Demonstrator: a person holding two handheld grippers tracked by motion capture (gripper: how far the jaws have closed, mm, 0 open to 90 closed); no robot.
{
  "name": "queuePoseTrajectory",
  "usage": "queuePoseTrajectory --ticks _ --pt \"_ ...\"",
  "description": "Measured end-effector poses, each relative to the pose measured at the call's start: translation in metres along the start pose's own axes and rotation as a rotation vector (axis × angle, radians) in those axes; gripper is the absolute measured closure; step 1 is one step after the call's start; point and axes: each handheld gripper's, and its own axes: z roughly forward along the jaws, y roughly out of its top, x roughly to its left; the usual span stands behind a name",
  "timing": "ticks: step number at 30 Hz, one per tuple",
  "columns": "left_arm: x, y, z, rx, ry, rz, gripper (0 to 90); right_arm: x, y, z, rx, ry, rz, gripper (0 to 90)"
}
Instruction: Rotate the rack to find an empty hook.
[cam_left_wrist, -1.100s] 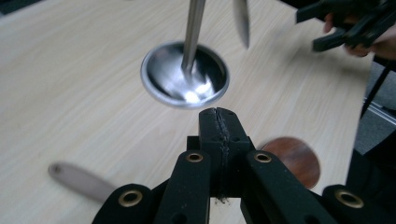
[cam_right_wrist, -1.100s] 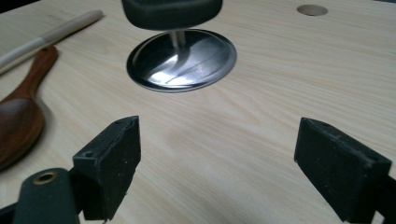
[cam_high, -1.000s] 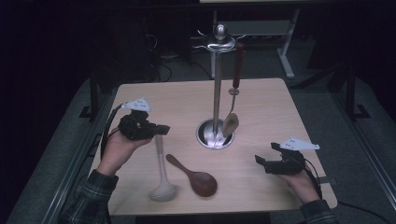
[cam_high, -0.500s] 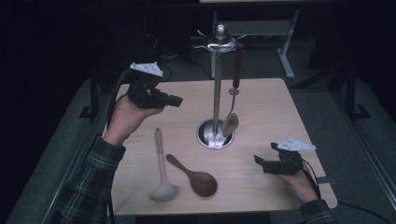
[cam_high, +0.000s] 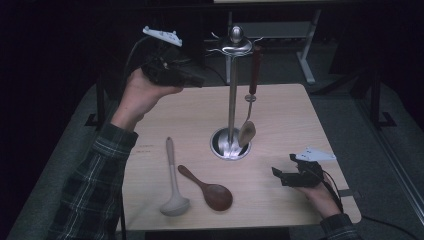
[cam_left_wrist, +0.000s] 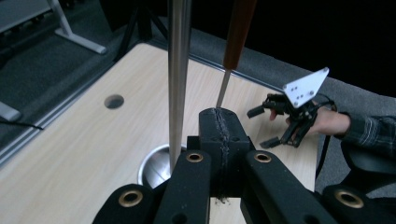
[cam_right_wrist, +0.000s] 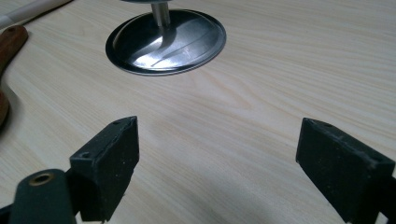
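Seems to be the hanging of 3 kitchen utensils on a metal stand (cam_high: 231, 100), with about 1 of 3 done. Already hung: 1 turner (cam_high: 247, 133) with a red-brown handle, just beyond the left tongs (cam_high: 199, 81) and on the far side of the pole from them, its head low near the round base. Still to hang: 2 pieces, both flat on the counter (cam_high: 290, 120), well below the left tongs and apart from them, namely a pale ladle (cam_high: 171, 175) and, just beside it on the side of the right tongs (cam_high: 278, 175), a dark wooden spoon (cam_high: 212, 192). Left tongs pressed fully together with nothing between, as seen in the left gripper view (cam_left_wrist: 219, 135), held high near the top hooks of the stand. Right tongs standing wide apart and empty in the right gripper view (cam_right_wrist: 217, 158), low over the bare counter, with the shiny base in front of them and the spoon off to their side, not touching. Probably next: going down to 1 of the 2 lying pieces, closing on its handle, and lifting it up to a free hook.
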Motion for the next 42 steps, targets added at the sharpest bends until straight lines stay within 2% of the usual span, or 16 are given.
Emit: queuePoseTrajectory --ticks 7,12,16,28,38,42 --pt "0.0 0.029 -0.007 -0.017 -0.006 0.021 89.8 -0.001 0.0 0.001 0.006 0.0 -0.01 13.0" --pt "-0.002 0.044 -0.006 -0.015 0.0 0.041 89.8 -0.001 -0.001 0.002 0.01 -0.001 -0.012 13.0" --pt "0.001 0.051 -0.004 -0.013 0.016 0.038 89.8 -0.001 -0.001 0.002 0.014 0.0 -0.012 13.0" --pt "0.02 0.055 -0.001 -0.028 0.071 0.019 89.9 -0.001 -0.001 0.002 0.017 0.002 -0.012 13.0" --pt "0.042 0.062 0.004 -0.07 0.114 -0.027 89.9 -0.001 -0.002 0.002 0.019 0.004 -0.018 13.0" --pt "0.046 0.062 0.004 -0.085 0.095 -0.047 89.9 -0.001 -0.002 0.002 0.023 0.005 -0.016 13.0"
